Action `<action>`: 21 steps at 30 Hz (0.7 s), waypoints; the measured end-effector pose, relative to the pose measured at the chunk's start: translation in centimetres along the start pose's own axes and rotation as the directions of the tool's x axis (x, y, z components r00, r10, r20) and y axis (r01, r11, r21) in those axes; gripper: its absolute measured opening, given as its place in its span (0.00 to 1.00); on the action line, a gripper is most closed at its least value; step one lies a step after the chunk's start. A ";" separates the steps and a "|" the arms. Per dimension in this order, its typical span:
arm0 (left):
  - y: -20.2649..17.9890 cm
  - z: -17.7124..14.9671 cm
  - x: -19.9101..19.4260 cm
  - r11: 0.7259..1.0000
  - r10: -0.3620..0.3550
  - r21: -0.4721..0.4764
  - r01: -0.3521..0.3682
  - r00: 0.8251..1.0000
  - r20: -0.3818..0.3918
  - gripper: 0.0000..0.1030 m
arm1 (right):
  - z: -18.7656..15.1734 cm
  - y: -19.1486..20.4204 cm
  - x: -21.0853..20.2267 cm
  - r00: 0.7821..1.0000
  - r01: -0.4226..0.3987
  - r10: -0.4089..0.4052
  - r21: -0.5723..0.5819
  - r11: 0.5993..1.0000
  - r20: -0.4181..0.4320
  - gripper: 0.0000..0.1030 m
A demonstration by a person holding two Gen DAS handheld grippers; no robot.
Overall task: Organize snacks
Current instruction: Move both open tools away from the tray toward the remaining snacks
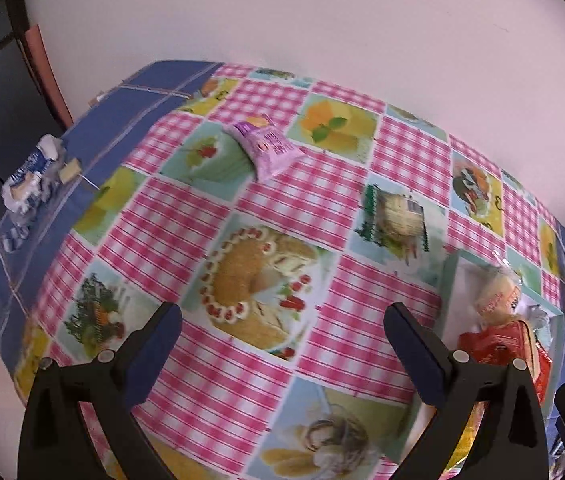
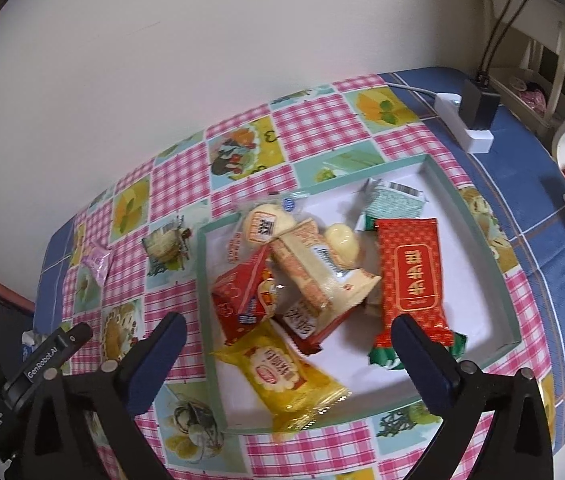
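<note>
So both are empty right now: right gripper [image 2: 288, 354] spread wide over the tray [image 2: 478, 236] pile, left gripper [image 1: 282, 334] wide apart too. Pink snack pack [image 1: 267, 145] sits alone on the tabletop [image 1: 354, 320], well away. Probably next: left reaches across, grabs it.

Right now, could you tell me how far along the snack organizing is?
Mostly done: the tray already holds a pile, including a yellow cracker packet and a red bar. Nothing is in hand; the left gripper and right gripper are open and empty. Left on the tablecloth: the pink packet and the green-edged packet.
</note>
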State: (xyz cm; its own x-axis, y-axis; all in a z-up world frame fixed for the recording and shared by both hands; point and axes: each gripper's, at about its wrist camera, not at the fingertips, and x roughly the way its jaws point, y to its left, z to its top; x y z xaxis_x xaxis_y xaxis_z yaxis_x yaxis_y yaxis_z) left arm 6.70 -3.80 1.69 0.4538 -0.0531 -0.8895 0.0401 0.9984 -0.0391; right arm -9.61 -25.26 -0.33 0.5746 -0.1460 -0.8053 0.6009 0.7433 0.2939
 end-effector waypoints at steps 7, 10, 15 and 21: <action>0.3 0.4 -0.4 0.997 0.077 0.018 -0.077 0.997 0.002 0.98 | -0.6 2.1 1.1 1.000 -0.014 0.013 -0.033 0.999 -0.027 1.00; 0.7 0.4 -0.5 0.991 0.135 0.015 -0.135 0.991 -0.002 0.98 | -1.0 3.5 1.6 0.999 -0.024 0.021 -0.063 0.998 -0.039 1.00; 2.1 0.8 -0.3 0.989 0.148 -0.002 -0.148 0.989 -0.021 0.98 | -1.7 6.1 2.3 0.998 -0.038 0.032 -0.117 0.992 -0.055 1.00; 4.7 1.5 0.2 0.985 0.174 -0.019 -0.174 0.984 -0.032 0.98 | -2.7 9.6 3.5 0.996 -0.062 0.048 -0.191 0.980 -0.077 1.00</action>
State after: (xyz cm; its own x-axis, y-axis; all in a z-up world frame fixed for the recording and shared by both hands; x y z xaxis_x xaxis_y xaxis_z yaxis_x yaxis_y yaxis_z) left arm 8.27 0.82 2.00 0.4248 0.1217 -0.8971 -0.0562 0.9926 0.1081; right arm -3.35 -16.88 -1.69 0.5578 -0.0596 -0.8278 0.4470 0.8620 0.2391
